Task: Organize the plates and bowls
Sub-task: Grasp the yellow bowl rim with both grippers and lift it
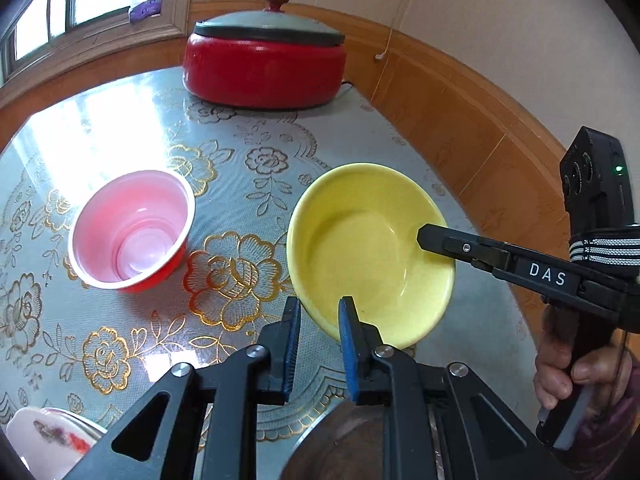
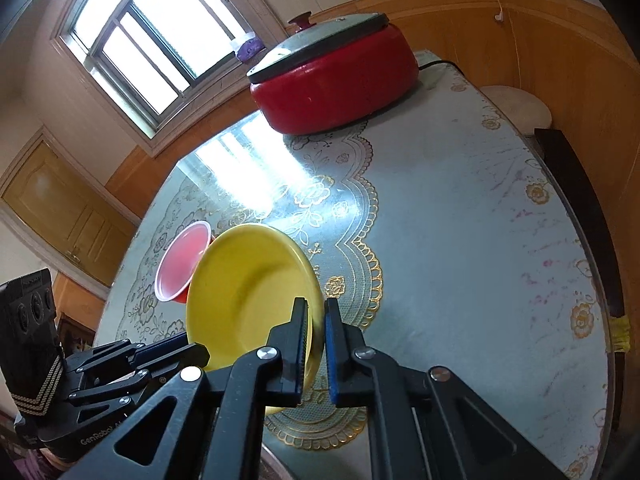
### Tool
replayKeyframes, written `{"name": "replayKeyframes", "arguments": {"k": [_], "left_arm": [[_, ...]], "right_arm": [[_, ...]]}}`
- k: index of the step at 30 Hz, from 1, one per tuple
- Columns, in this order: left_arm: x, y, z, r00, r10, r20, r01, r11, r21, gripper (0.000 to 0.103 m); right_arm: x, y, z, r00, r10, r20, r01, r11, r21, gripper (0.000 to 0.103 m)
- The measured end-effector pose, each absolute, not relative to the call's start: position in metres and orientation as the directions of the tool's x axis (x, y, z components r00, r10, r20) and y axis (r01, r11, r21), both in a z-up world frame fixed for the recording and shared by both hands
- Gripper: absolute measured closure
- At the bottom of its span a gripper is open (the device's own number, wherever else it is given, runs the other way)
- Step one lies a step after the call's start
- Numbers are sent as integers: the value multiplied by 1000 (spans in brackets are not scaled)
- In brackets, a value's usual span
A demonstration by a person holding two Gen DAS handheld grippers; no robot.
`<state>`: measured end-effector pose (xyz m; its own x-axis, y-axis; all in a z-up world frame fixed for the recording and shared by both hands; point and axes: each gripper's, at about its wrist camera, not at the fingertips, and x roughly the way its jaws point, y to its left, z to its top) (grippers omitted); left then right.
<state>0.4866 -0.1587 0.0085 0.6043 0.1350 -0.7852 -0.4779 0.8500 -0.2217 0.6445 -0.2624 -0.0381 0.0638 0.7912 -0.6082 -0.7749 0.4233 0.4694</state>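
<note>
A yellow bowl (image 1: 370, 252) sits on the table, with a red bowl with a pink inside (image 1: 130, 228) to its left. My left gripper (image 1: 320, 312) straddles the yellow bowl's near rim with a gap between the pads; it does not look clamped. My right gripper (image 2: 316, 320) has the bowl's right rim (image 2: 256, 292) between its pads, narrowly parted; its upper finger (image 1: 448, 242) reaches over the rim into the bowl. The red bowl (image 2: 182, 264) shows behind the yellow one in the right wrist view.
A big red electric pot with a grey lid (image 1: 264, 60) stands at the table's far side. A white dish with a pattern (image 1: 44, 436) and a metal-rimmed dark dish (image 1: 336, 440) lie near the front edge. Wood-panelled wall runs close on the right.
</note>
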Motion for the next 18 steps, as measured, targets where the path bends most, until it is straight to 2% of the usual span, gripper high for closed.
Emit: {"name": "replayKeyframes", "arguments": {"k": [7,13,18], "left_arm": [[447,-181,35,661,132,-739,-417,883,-215,84],[411,-200,38,681,65,-730,-362,896,-258,84],[381,-214,27,667,-6,-745,-319,902,-292,84]], "right_arm": [[610,-286,-16,73,812,-579,-800,395,452,96],[570,-314,-9,77,816,-573,-821,378,428,96],[539,-329,-17,67,785,-616,-835,382,396,95]]}}
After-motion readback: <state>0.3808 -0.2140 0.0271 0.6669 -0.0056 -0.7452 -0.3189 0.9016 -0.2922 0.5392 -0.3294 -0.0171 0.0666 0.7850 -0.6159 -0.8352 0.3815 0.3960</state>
